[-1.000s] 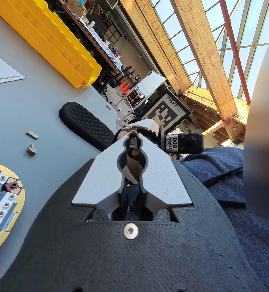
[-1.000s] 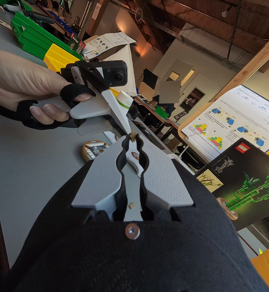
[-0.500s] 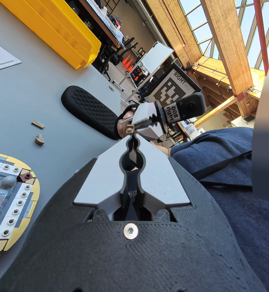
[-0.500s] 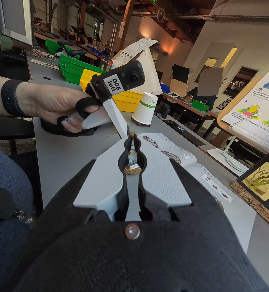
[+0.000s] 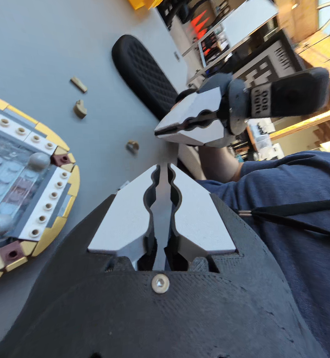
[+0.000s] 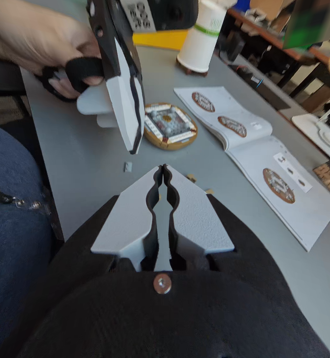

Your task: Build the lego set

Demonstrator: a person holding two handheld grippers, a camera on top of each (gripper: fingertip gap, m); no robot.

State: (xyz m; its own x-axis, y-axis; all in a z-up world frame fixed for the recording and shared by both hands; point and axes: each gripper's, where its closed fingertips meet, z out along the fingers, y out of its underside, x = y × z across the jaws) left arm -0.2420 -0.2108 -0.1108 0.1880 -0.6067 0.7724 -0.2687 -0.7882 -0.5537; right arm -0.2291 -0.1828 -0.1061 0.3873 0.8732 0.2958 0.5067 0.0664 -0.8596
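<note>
Left wrist view: the left gripper (image 5: 162, 166) has its jaws a narrow slit apart, empty, above the grey table (image 5: 34, 58). The right gripper (image 6: 163, 166) is pinched closed on nothing. The round lego base (image 5: 30, 186) lies left; three tan pieces (image 5: 80, 112) sit apart on bare table beyond, near the edge.

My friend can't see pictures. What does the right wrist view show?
The right gripper, shut and holding nothing, hangs over a grey table, with the left gripper pointing down just ahead. Beyond them lie a round lego base, an open instruction booklet and small loose pieces.
</note>
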